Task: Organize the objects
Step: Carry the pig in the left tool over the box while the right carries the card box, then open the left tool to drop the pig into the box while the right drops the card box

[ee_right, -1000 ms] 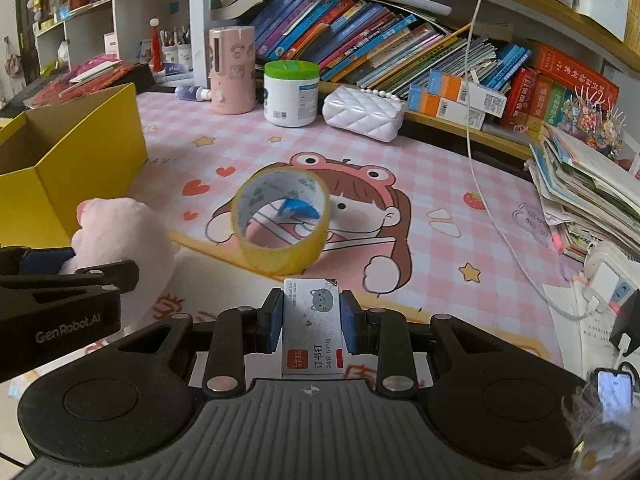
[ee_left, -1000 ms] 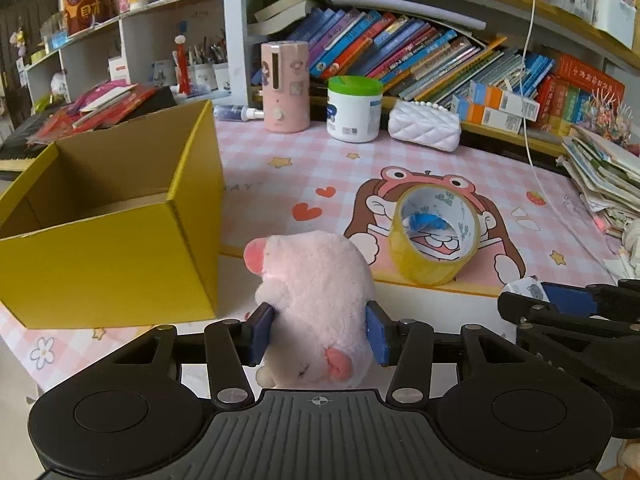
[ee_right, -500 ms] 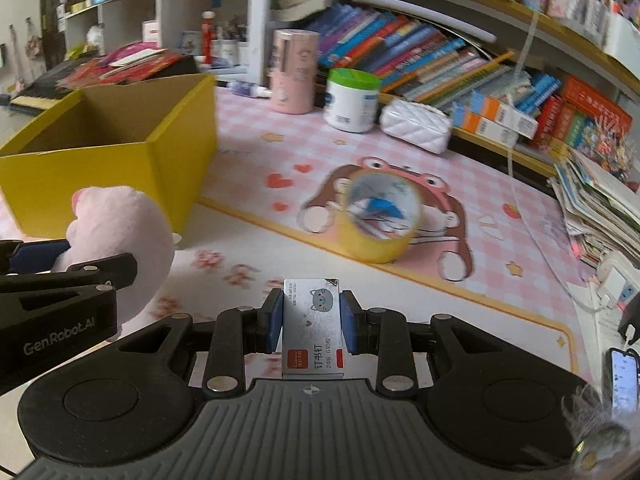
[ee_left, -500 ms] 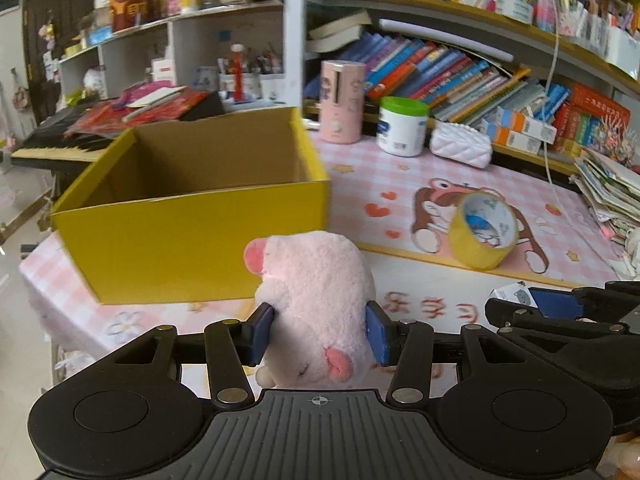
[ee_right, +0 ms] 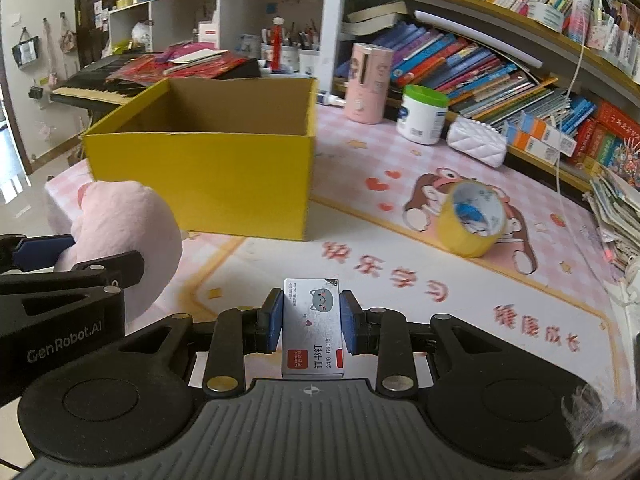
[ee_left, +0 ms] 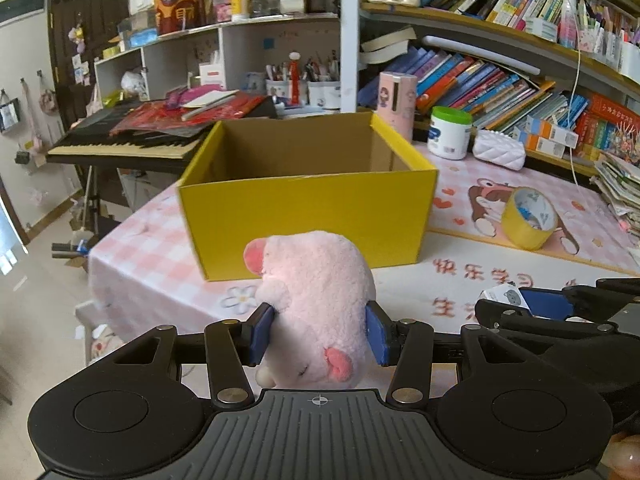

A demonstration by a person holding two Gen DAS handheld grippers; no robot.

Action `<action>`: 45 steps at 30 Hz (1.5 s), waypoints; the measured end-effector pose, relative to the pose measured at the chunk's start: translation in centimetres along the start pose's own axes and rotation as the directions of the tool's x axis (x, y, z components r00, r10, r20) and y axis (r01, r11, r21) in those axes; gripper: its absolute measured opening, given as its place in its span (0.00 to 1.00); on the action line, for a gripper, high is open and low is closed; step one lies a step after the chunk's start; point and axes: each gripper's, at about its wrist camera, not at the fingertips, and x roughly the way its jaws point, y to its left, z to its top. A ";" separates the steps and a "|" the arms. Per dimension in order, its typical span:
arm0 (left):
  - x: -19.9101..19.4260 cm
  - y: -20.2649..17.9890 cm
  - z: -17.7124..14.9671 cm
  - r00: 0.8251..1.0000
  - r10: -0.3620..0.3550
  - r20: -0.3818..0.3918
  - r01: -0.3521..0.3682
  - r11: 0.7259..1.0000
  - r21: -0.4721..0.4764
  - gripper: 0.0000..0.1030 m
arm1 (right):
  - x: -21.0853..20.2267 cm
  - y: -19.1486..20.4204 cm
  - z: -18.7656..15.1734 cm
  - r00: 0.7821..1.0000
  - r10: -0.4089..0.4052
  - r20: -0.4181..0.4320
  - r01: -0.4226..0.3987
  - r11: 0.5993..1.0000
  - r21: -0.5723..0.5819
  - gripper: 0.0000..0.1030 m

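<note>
My left gripper (ee_left: pixel 318 334) is shut on a pink plush pig (ee_left: pixel 316 300) and holds it above the table's front edge, in front of an open yellow cardboard box (ee_left: pixel 308 216). The pig also shows in the right wrist view (ee_right: pixel 120 240). My right gripper (ee_right: pixel 312 322) is shut on a small white staple box (ee_right: pixel 313 328) with a cat picture, held above the table to the right of the yellow box (ee_right: pixel 208 172). A roll of yellow tape (ee_left: pixel 528 218) stands on its edge on the mat; it also shows in the right wrist view (ee_right: pixel 472 220).
A pink cup (ee_right: pixel 368 84), a green-lidded white jar (ee_right: pixel 423 114) and a white quilted pouch (ee_right: pixel 476 146) stand at the table's back, below shelves of books. A keyboard piano (ee_left: pixel 128 140) with red papers is behind the box. A stack of papers (ee_right: pixel 616 208) lies at the right.
Both grippers have drawn back and up from the table with their loads. The yellow box now lies ahead of them, with its inside in sight, and the tape roll is farther off.
</note>
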 end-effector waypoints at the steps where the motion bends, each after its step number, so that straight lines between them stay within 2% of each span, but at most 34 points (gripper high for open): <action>1: -0.3 0.5 -0.2 1.000 0.002 0.001 -0.002 1.000 0.003 0.46 | -0.1 0.6 -0.1 1.000 0.003 0.001 -0.003 1.000 0.001 0.27; 8: -1.6 3.4 -1.2 1.000 0.008 0.013 -0.009 1.000 0.016 0.46 | -0.9 4.0 -0.7 1.000 0.017 0.009 -0.017 1.000 0.014 0.27; 14: -2.6 5.3 -0.7 0.997 -0.011 0.077 0.011 1.000 -0.003 0.46 | -1.5 5.6 -0.3 0.999 0.022 0.036 -0.022 0.999 0.022 0.27; 19: -2.8 5.6 1.6 0.987 -0.041 0.157 0.044 0.999 -0.015 0.46 | -1.6 5.4 1.8 0.996 0.005 0.086 -0.008 0.999 0.033 0.27; 25: -1.6 5.1 4.8 0.972 -0.049 0.231 0.053 0.999 -0.011 0.46 | -1.0 4.6 6.2 0.983 0.000 0.184 -0.006 1.000 0.029 0.27; 33: 2.5 5.0 8.5 0.969 -0.015 0.246 0.023 0.999 -0.029 0.46 | 3.0 3.3 11.7 0.971 0.025 0.236 -0.026 1.000 0.001 0.27; 41: 7.6 4.4 10.5 0.980 0.040 0.194 -0.037 0.999 -0.020 0.46 | 8.9 2.3 14.4 0.981 0.058 0.187 -0.050 0.998 -0.047 0.27; 45: 9.0 4.0 11.1 0.982 0.054 0.180 -0.053 0.999 -0.007 0.37 | 11.3 2.1 14.9 0.985 0.078 0.152 -0.068 0.995 -0.072 0.27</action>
